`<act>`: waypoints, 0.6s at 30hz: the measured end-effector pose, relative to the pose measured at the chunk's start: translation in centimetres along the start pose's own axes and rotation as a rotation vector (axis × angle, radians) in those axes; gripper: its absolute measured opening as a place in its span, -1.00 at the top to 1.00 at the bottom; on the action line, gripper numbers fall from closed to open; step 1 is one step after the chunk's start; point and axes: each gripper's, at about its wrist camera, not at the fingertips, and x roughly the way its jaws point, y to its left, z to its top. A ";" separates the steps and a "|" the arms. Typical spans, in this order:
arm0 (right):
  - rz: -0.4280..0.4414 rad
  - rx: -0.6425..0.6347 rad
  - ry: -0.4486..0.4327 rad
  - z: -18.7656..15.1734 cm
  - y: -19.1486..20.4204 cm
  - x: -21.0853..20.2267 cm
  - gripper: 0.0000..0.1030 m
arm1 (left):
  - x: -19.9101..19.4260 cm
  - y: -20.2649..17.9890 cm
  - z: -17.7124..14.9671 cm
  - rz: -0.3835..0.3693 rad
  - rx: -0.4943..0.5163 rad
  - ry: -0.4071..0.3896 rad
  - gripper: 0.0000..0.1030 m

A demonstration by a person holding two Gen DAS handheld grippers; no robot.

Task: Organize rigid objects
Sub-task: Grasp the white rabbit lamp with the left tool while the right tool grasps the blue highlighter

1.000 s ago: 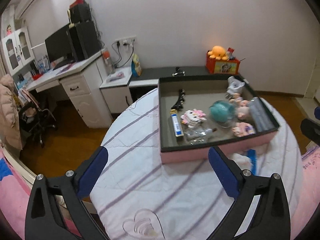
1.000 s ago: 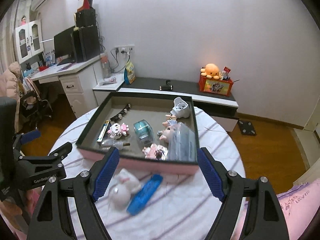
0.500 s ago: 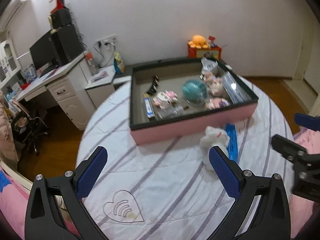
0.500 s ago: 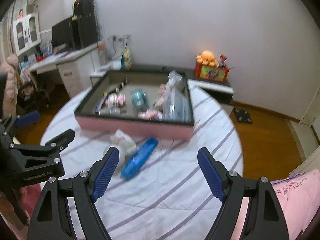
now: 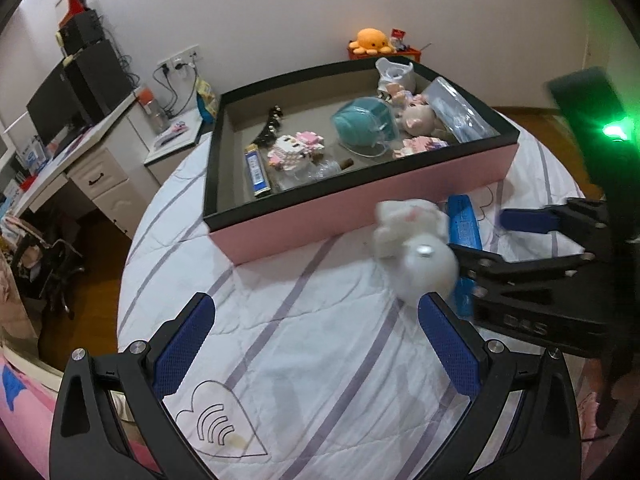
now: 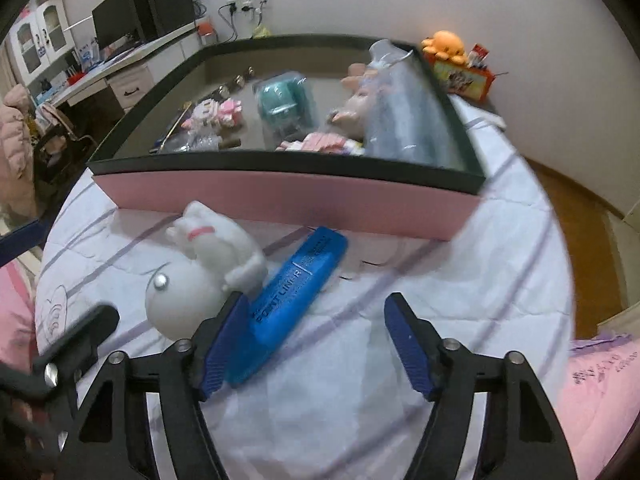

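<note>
On the counter, the figurine lies left of the pen case, both before the tray.

Blue pen case, white toy, pink black-rimmed box, purple-striped white cloth

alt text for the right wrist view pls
The right claw, closing but not yet gripping, is low over a blue case lying beside a white toy on the striped cloth. Behind them stands a pink-sided tray of small toys.
</note>
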 end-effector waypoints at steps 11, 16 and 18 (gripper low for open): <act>-0.079 -0.022 0.008 -2.5 -3.2 -1.7 0.50 | 2.7 -4.0 1.1 -0.074 0.052 0.036 -0.99; -0.064 -0.061 0.000 -2.4 -3.2 -1.5 0.49 | 5.0 -5.3 1.2 -0.041 0.044 0.066 -0.84; -0.050 -0.060 -0.008 -2.2 -3.3 -1.4 0.49 | 5.8 -5.2 1.3 -0.090 0.007 0.076 -0.46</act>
